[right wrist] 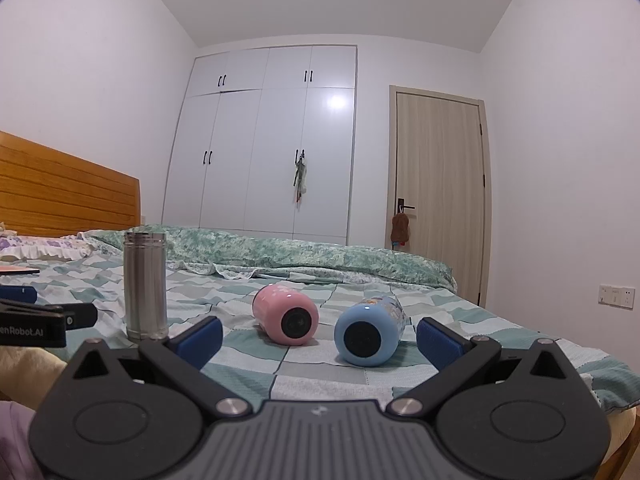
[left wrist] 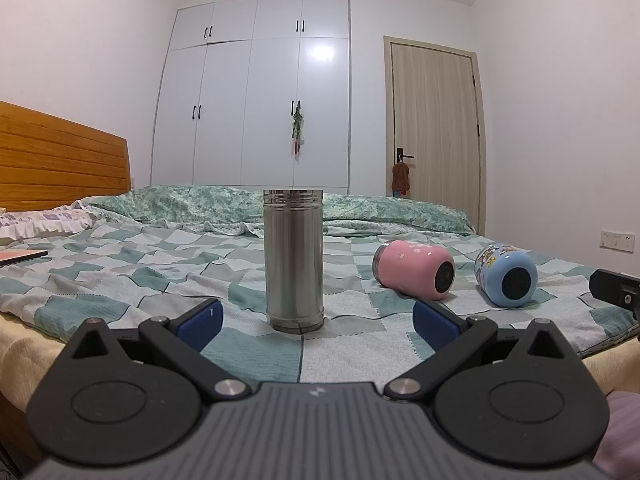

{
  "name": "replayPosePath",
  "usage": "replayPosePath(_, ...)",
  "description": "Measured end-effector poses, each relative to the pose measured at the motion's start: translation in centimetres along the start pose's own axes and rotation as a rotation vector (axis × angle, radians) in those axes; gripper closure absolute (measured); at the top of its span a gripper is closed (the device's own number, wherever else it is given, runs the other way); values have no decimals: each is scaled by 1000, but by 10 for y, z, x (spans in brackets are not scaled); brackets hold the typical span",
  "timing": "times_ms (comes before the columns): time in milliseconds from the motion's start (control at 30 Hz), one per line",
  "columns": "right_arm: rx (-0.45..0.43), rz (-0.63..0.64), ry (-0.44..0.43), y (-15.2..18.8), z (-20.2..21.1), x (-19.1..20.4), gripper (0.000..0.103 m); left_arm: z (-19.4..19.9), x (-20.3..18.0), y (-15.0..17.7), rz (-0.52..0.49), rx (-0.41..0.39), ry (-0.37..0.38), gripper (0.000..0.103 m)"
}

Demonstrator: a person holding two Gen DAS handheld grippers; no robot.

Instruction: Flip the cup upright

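Observation:
A steel cup [left wrist: 294, 260] stands upright on the checked bedspread [left wrist: 120, 272], just beyond my left gripper [left wrist: 316, 326], which is open and empty. A pink cup [left wrist: 414, 269] and a blue cartoon cup [left wrist: 506, 274] lie on their sides to its right, bases toward me. In the right wrist view my right gripper [right wrist: 318, 338] is open and empty, close in front of the pink cup [right wrist: 286, 314] and blue cup [right wrist: 368, 330]. The steel cup [right wrist: 145, 286] stands at the left there.
A wooden headboard [left wrist: 60, 160] and pillow [left wrist: 40, 220] are at the left, with a flat book [left wrist: 20, 257] on the bed. A rolled green quilt [left wrist: 360, 206] lies along the far side. White wardrobe [left wrist: 256, 92] and door [left wrist: 434, 120] stand behind.

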State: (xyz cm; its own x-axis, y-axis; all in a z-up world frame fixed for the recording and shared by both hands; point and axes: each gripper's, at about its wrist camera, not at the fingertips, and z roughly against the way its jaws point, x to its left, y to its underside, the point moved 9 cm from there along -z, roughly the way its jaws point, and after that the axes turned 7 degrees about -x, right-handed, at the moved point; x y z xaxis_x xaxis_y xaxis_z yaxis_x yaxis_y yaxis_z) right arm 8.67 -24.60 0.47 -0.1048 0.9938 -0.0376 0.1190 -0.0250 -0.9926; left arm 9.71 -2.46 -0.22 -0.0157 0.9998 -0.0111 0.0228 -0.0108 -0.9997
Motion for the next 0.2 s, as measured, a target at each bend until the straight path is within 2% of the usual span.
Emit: replayPosePath(200, 5, 10, -4, 0, -1, 1, 0, 0, 2, 0, 20, -1, -3, 0)
